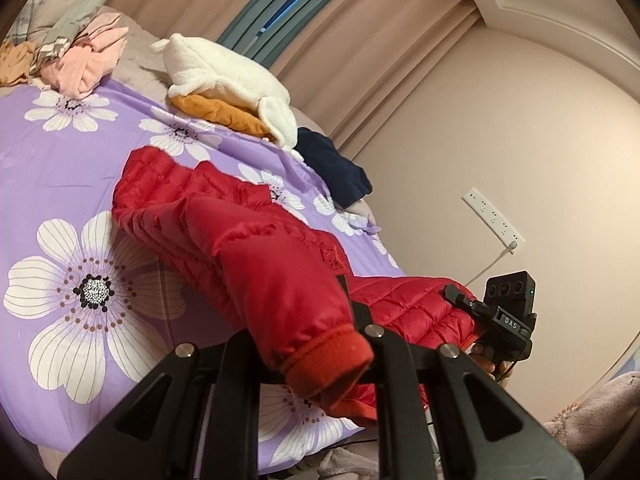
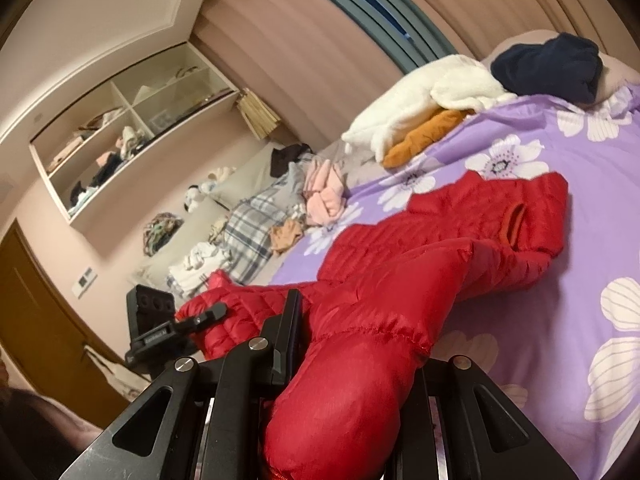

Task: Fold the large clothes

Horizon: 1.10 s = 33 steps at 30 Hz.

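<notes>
**Red quilted jacket: both sleeves in grip, fold in progress**

I hold a gripper in each hand. My left gripper (image 1: 352, 332) is pressed together on the cuff end of one sleeve (image 1: 280, 280); the ribbed cuff (image 1: 332, 364) hangs out just past the fingers. My right gripper (image 2: 352, 360) is pinching a bunched mass of smooth red fabric, which I judge to be the other sleeve (image 2: 380, 312); the fabric fills the gap between the fingers, so they stand slightly apart.

Location: the red jacket (image 1: 192, 208) lies across the bed (image 1: 60, 168) on the purple floral cover, body spread flat, both sleeves drawn toward me and raised off the cover. Each gripper is visible in the other's view, near the jacket's edge closest to me. Other garments, a white fleece (image 1: 224, 76), an orange item under it, a navy item (image 1: 336, 172) and a pink pile (image 1: 96, 60), lie well apart at the far side of the bed.

Handling judgement:
- Light and soft; the padding compresses in the grip and springs back, so folds will tend to reopen
- The shell looks slick; a shallow pinch may slide off
- Best hold: the ribbed cuff or a seam, where the cloth is firmer and less slippery
- Lay each sleeve across the body, then press it flat before letting go
</notes>
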Each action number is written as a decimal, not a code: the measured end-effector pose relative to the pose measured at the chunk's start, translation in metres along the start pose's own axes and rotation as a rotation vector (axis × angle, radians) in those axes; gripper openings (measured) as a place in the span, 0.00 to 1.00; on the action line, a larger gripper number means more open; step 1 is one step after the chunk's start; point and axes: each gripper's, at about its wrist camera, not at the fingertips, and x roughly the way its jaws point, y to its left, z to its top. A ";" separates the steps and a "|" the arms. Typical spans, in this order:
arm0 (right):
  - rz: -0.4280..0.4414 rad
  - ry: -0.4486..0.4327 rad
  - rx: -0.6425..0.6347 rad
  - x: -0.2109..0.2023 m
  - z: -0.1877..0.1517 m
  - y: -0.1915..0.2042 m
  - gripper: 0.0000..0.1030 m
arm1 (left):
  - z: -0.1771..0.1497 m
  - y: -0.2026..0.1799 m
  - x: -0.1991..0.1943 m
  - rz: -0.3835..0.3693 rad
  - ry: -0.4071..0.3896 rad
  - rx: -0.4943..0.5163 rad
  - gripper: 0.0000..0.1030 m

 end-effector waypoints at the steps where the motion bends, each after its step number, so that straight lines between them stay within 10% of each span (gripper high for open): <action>1: 0.004 -0.004 -0.003 -0.001 0.001 0.002 0.23 | 0.001 -0.001 0.000 -0.002 -0.002 0.002 0.13; 33: 0.017 -0.029 -0.031 -0.008 0.010 -0.002 0.23 | 0.005 -0.016 -0.011 -0.012 -0.033 0.021 0.13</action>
